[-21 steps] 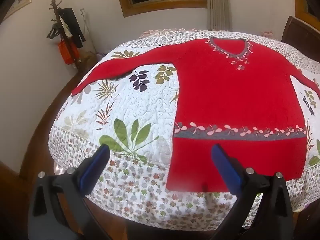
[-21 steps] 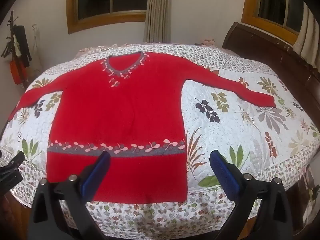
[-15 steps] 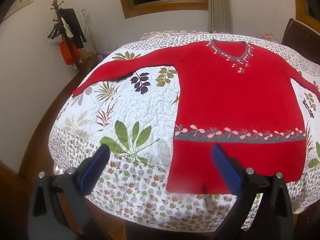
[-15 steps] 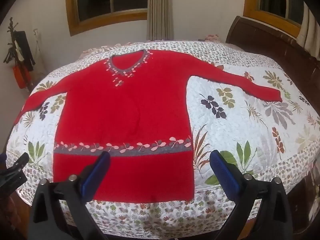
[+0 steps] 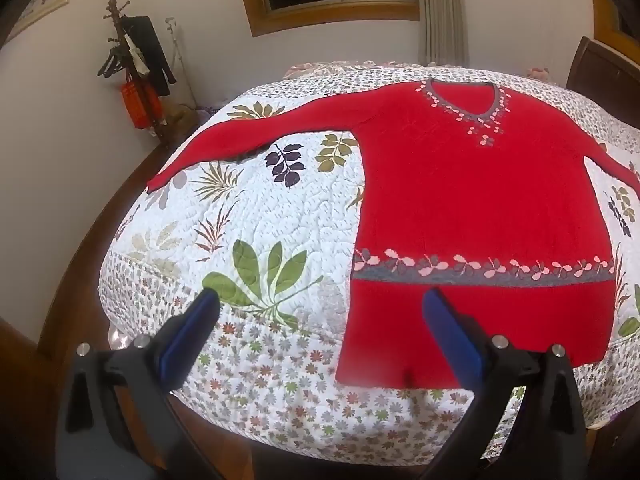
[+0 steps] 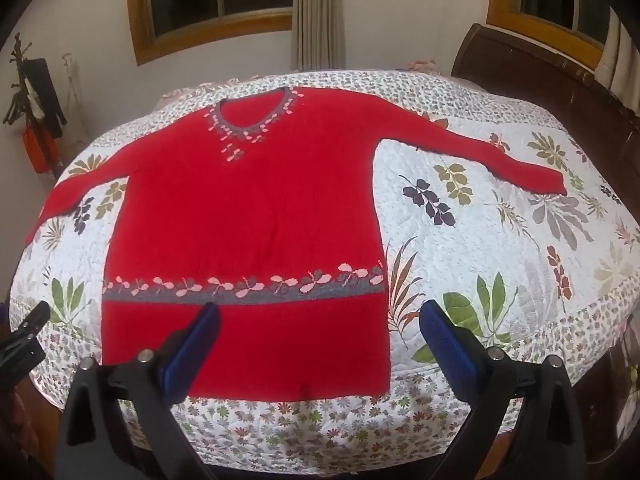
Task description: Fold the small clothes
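A red knitted sweater (image 6: 248, 216) lies flat and face up on the quilted bedspread (image 6: 500, 264) of a bed, neckline toward the far side, hem at the near edge, both sleeves spread out sideways. Its long axis runs straight away from the two grippers.

The left gripper (image 5: 320, 320) hovers off the near edge with its fingers spread wide and holding nothing; the hem's left corner (image 5: 344, 376) sits between and just ahead of its fingertips, and the left sleeve (image 5: 248, 136) lies well ahead and further left. The right gripper (image 6: 320, 324) is likewise wide open and empty, with the hem's right corner (image 6: 382, 384) between and below its fingertips, and the right sleeve (image 6: 480, 152) far ahead to the right.

Each gripper is therefore nearest its own hem corner, so the opening fold probably starts there, or with a reach forward to the sleeves.
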A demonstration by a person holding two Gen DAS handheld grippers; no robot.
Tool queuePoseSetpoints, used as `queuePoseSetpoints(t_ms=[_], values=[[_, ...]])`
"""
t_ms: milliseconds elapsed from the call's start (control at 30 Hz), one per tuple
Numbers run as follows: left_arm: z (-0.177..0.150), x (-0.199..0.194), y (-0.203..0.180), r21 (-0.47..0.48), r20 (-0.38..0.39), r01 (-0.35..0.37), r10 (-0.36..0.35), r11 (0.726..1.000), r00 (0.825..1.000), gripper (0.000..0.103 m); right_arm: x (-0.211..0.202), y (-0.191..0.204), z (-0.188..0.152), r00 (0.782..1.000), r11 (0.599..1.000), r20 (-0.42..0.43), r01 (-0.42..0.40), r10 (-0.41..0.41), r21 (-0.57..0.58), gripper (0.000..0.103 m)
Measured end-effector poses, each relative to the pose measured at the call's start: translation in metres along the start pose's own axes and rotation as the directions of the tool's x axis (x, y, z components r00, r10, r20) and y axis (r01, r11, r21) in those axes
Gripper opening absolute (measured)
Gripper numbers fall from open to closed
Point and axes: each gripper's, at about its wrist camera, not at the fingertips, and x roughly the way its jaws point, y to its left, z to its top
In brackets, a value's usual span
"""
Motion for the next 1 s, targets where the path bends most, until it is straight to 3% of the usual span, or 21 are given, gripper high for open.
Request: queuePoseSetpoints(t_ms=[1000], values=[[-0.0031, 0.0017, 0.0023, 0.008, -0.006, -0.013, 0.013, 1.0, 1.0, 0.1, -0.0011, 0.0018, 0.0029, 1.0, 1.0, 0.01, -0.002, 0.002, -0.011, 0.099]])
